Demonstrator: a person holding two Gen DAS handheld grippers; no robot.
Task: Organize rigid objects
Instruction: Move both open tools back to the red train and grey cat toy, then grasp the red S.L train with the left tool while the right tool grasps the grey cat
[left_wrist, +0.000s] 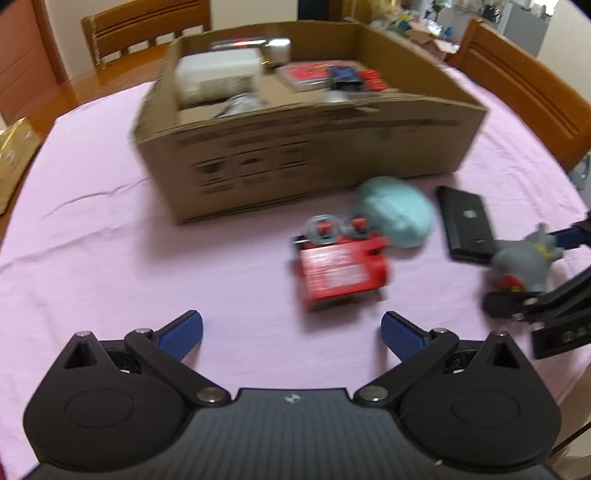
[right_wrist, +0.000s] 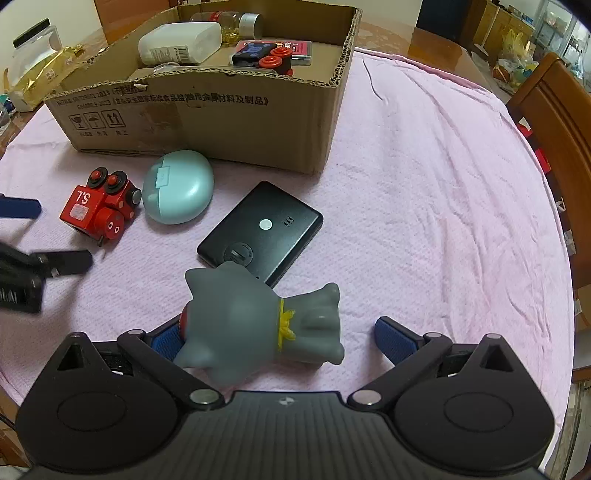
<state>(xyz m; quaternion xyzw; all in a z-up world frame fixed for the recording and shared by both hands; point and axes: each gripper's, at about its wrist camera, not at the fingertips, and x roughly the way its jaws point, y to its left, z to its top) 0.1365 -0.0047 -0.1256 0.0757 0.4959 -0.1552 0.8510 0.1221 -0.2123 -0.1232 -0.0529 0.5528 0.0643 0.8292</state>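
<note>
A grey toy figure (right_wrist: 255, 325) (left_wrist: 524, 254) lies on the pink cloth between the wide-apart fingers of my right gripper (right_wrist: 280, 339), close against the left blue pad (right_wrist: 166, 341). Ahead of it are a flat black device (right_wrist: 262, 229) (left_wrist: 467, 225), a teal oval case (right_wrist: 177, 186) (left_wrist: 395, 210) and a red toy train (right_wrist: 99, 206) (left_wrist: 340, 273). My left gripper (left_wrist: 293, 332) is open and holds nothing, just short of the train. The right gripper (left_wrist: 543, 273) enters the left wrist view from the right edge.
An open cardboard box (left_wrist: 295, 155) (right_wrist: 221, 122) stands behind the loose items and holds a white block, a jar, a pink pack and red and blue toys. Wooden chairs (left_wrist: 524, 85) ring the table. A gold package (right_wrist: 40, 77) lies at the far left.
</note>
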